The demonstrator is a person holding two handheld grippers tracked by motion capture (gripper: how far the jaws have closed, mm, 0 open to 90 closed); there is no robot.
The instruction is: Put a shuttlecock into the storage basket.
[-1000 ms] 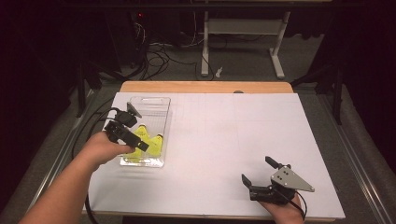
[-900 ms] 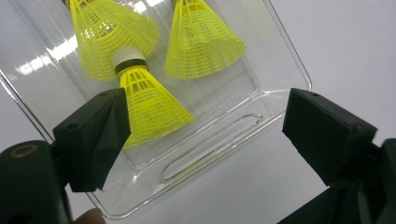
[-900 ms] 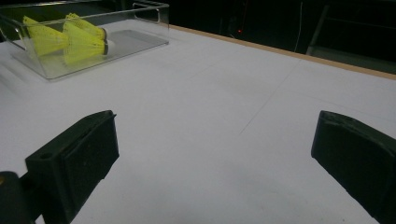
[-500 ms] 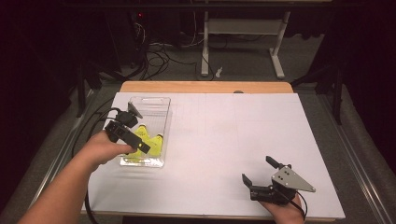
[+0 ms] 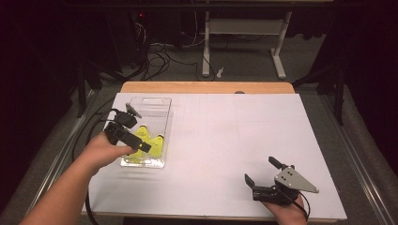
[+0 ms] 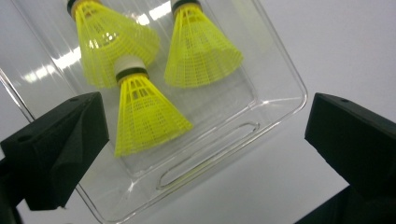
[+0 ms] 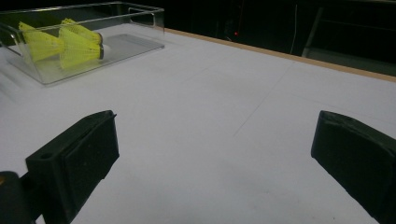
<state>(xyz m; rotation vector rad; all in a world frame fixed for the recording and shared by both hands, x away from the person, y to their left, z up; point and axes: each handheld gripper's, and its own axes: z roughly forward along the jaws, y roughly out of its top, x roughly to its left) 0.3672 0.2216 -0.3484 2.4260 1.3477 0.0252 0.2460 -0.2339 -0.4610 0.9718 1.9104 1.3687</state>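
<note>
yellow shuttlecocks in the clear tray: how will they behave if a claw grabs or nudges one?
Probably very light: each shuttlecock is mostly an open yellow mesh skirt. That skirt looks thin, so it may flex or crush under a hard squeeze; the white cork tip seems the firmer hold. Lying on their sides in the clear tray, the cones would likely roll in an arc when nudged.

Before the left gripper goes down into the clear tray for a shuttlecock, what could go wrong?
1. The three yellow shuttlecocks lie close together, two seeming to overlap, so the open left gripper may catch two or push one aside.
2. The clear tray is light and its end wall sits between the jaws; a jaw could hit it and slide the tray on the white table.
</note>
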